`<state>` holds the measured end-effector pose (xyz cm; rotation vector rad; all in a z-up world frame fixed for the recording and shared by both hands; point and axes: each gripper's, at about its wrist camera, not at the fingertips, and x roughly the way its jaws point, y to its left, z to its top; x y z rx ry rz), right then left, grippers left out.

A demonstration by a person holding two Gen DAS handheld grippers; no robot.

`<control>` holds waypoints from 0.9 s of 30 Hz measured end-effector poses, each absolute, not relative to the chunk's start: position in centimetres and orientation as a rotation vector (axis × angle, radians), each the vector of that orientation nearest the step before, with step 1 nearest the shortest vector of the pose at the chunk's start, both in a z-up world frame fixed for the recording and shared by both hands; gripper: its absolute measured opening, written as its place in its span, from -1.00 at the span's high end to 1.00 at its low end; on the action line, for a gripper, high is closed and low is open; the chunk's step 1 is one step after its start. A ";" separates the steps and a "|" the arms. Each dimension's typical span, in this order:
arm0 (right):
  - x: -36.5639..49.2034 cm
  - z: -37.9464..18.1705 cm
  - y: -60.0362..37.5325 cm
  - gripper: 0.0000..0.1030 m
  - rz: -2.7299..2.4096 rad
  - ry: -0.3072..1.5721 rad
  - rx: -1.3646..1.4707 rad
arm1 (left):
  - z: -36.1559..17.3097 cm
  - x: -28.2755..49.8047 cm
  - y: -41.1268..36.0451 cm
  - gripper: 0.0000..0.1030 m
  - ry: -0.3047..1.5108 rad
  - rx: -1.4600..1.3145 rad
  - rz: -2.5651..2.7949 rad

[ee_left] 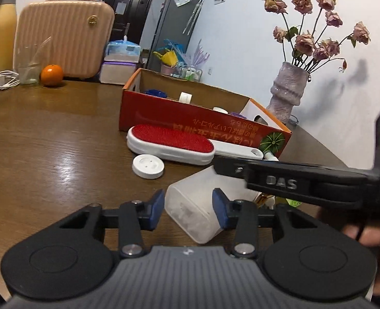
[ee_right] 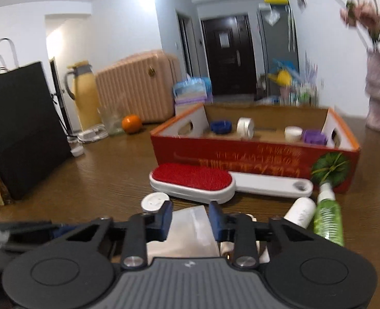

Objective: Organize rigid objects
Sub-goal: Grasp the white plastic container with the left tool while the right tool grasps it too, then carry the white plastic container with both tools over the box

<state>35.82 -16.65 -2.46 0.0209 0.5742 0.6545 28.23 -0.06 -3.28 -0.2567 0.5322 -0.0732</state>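
translucent plastic container (ee_left: 197, 211), light, stiff and slick-looking, sat between the narrowed left gripper (ee_left: 188, 206) and right gripper (ee_right: 190, 219); contact unclear; flat sides best.

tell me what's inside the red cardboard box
Inside the red cardboard box, the right wrist view shows a blue lid, a white tape roll, a white jar and a purple container. The box's front wall hides the floor nearest the camera.
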 end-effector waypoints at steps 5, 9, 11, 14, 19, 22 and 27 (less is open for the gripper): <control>35.8 -3.0 -16.1 0.43 0.651 0.587 0.030 | -3.6 28.3 0.3 0.18 0.519 -0.261 -0.079; 33.8 -2.8 -16.2 0.43 0.628 0.606 0.026 | -3.3 27.5 1.8 0.29 0.546 -0.308 -0.082; 31.8 -2.9 -16.9 0.43 0.639 0.611 0.042 | -3.0 26.8 2.5 0.45 0.572 -0.336 -0.102; 29.5 -3.2 -18.4 0.48 0.649 0.637 0.134 | -2.8 25.8 2.6 0.47 0.602 -0.335 -0.176; 28.8 -3.9 -19.5 0.51 0.617 0.664 0.292 | -2.7 26.4 2.2 0.42 0.632 -0.338 -0.203; 29.2 -4.1 -19.6 0.51 0.611 0.685 0.326 | -2.6 26.9 2.7 0.46 0.670 -0.398 -0.186; 27.4 -3.7 -19.0 0.69 0.548 0.623 0.294 | -2.4 24.3 0.9 0.48 0.615 -0.337 -0.144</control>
